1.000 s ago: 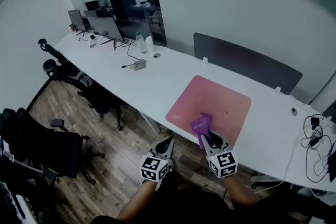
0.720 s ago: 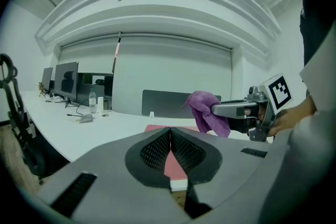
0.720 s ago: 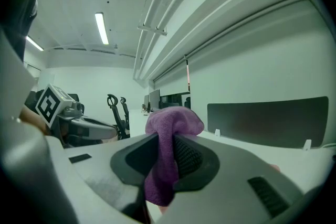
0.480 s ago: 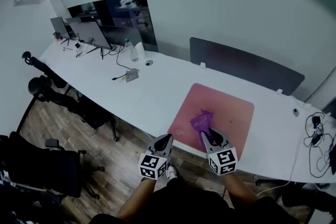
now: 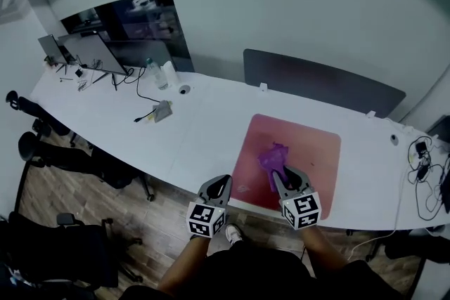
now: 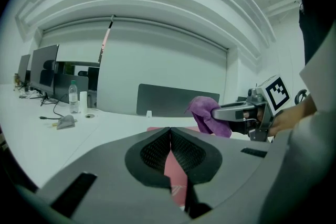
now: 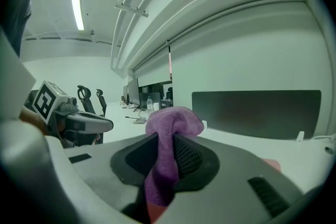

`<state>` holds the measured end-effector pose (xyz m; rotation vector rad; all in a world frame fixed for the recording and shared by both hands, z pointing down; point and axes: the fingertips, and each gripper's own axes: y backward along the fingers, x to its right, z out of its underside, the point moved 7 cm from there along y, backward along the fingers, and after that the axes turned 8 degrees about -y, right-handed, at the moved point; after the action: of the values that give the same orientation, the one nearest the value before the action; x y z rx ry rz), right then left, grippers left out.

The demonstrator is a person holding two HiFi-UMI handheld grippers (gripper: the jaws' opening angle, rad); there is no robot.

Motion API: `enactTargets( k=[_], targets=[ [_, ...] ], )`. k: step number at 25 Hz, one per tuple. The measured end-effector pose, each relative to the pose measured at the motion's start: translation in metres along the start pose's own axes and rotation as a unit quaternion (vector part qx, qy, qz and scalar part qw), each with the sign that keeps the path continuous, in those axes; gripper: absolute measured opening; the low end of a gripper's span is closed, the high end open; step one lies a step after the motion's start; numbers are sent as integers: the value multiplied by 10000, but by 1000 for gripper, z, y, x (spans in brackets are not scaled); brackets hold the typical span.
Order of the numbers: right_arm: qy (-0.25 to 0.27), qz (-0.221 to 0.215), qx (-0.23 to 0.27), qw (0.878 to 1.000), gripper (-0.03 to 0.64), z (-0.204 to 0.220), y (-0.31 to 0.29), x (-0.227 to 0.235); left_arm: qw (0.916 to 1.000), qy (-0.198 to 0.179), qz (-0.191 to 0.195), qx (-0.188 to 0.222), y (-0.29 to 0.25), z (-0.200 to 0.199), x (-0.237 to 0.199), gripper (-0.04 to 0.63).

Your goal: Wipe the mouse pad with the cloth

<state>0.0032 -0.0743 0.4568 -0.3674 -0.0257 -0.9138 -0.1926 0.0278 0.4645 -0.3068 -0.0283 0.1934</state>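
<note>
A pink mouse pad (image 5: 307, 144) lies on the long white desk (image 5: 204, 124) in the head view. My right gripper (image 5: 280, 175) is shut on a purple cloth (image 5: 272, 158), held over the pad's near half; the right gripper view shows the cloth (image 7: 167, 139) bunched between the jaws. My left gripper (image 5: 221, 183) hovers at the desk's near edge, left of the pad, jaws closed together with nothing in them. In the left gripper view, my left gripper (image 6: 170, 131) points toward the pad (image 6: 176, 173), and the cloth (image 6: 207, 113) hangs from the right gripper (image 6: 212, 113).
A dark divider panel (image 5: 323, 84) stands behind the pad. Monitors (image 5: 88, 49), a bottle (image 5: 150, 71) and cables sit at the desk's far left. More cables (image 5: 422, 172) lie at the right end. Office chairs (image 5: 42, 144) stand on the wood floor to the left.
The head view has swung, so the desk sits differently in frame. The right gripper, still holding the cloth, stays over the pad's near half; the left gripper stays at the desk edge.
</note>
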Motion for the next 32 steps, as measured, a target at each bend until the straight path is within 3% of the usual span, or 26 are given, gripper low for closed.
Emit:
enactTargets(
  k=[6,10,17,26,32],
  targets=[
    [-126,327,12,9994,91,4,-21,2,9999,-37,156,31,-4,5,-25,21],
    [68,430,-79,9990,92,7,-38,6,9996,-80,250,38,-11,8,-37,21],
    [-244,377,-230,9987,92,12,-69,23,9993,-60,339,-155,-38,9,-45,21],
    [-222,115,-522,9983,94,17,-123,45,9997,-190,65,-116,-68,-9,-64,21],
    [-347,75,-812,9961,94,24,-168,61,9988,-153,113,-446,-95,-2,-67,21]
  ],
)
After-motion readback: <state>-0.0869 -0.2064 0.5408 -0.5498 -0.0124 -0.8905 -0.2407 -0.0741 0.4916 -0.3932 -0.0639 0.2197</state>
